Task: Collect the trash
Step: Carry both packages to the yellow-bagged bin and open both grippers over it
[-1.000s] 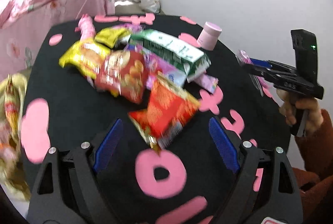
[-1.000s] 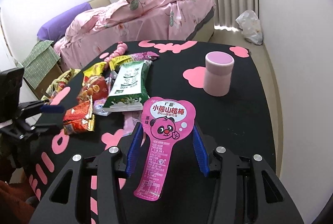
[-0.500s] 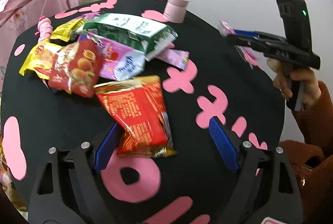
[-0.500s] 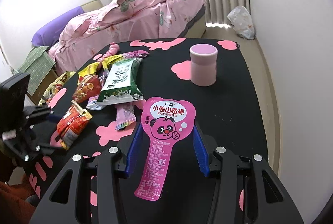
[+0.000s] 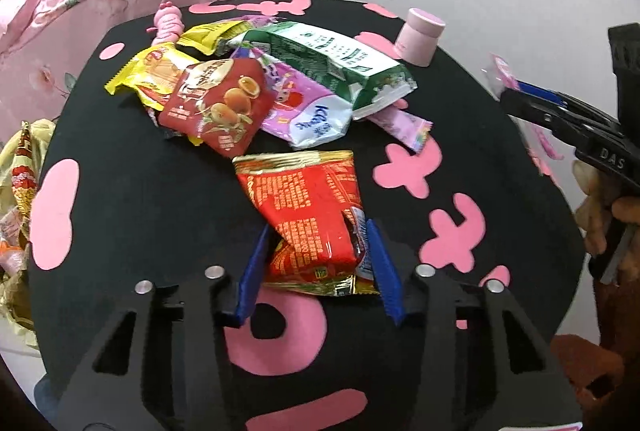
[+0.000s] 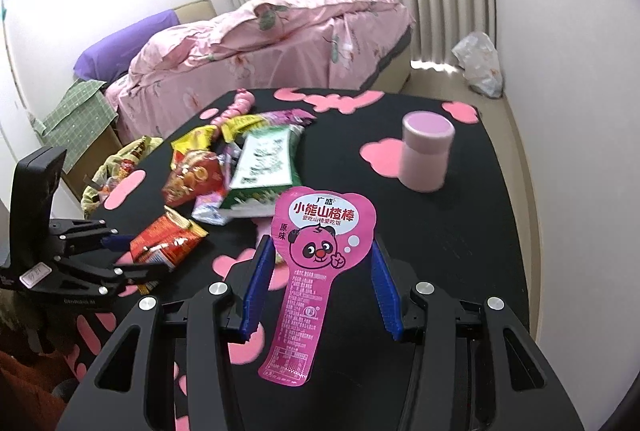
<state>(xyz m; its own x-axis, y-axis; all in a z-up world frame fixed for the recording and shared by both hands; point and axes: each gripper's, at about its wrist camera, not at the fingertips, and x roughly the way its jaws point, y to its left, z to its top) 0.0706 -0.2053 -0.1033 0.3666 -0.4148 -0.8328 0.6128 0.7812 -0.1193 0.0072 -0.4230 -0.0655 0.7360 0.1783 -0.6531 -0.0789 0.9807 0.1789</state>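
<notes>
Pink panda wrapper reads "小熊山楂棒"; "DAS" on the right gripper body.

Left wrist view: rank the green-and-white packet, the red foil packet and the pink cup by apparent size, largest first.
1. Green-and-white packet and red foil packet: look alike; the red one is nearer, so unsure.
2. Pink cup: plainly smallest.

a heap of snack wrappers crowds the far left of the black table, blocking passage there. a pink cup stands alone on the right side, with bare tabletop all around it. a bed closes off the table's far edge.
</notes>
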